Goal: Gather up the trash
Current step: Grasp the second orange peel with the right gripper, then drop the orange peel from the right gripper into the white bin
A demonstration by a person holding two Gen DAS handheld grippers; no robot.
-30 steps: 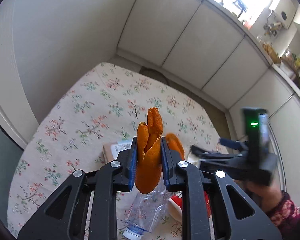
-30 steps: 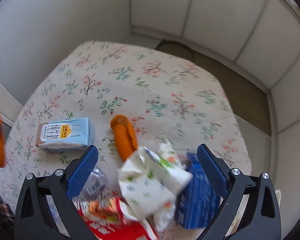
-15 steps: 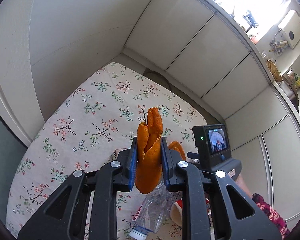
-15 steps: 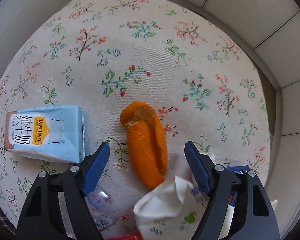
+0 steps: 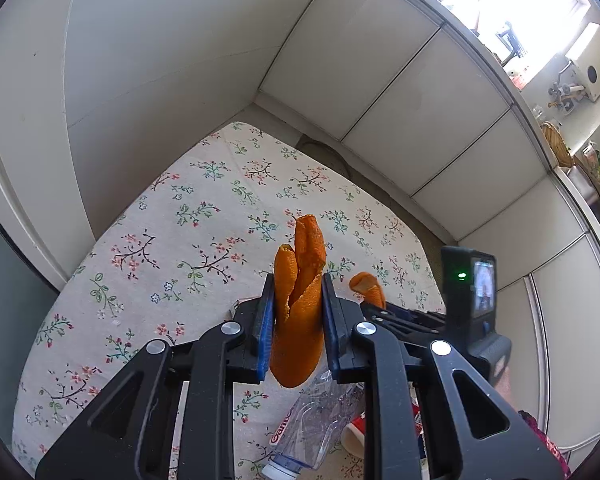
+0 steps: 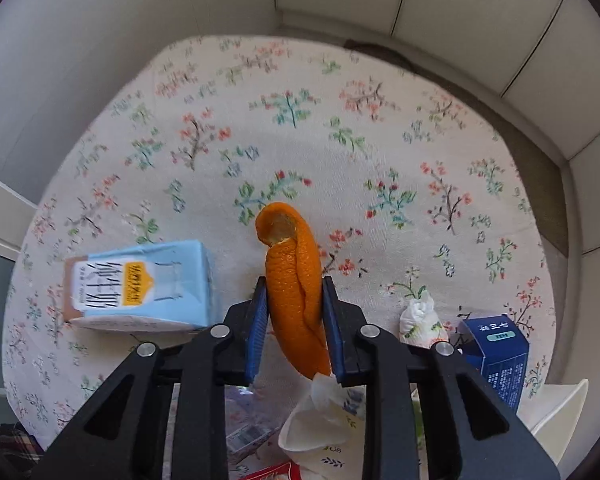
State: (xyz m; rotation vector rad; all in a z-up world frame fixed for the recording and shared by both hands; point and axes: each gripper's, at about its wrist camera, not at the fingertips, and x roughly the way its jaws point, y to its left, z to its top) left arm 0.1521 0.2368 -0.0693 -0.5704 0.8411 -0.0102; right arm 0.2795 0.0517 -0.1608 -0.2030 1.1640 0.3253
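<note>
right gripper [image 6: 294, 320] now clamping orange peel [image 6: 294, 280], bottle [image 5: 312, 420] reads "gan"

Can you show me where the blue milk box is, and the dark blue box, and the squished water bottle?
blue milk box [image 6: 148, 284], right wrist view, on its printed top face.
dark blue box [image 6: 496, 354], right wrist view, on its front side.
squished water bottle [image 5: 316, 420], left wrist view, on its clear crumpled body.

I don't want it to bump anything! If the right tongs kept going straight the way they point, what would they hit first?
Probably the flowery tablecloth. The right tongs already pinch the orange peel, pointing steeply down at it.
</note>
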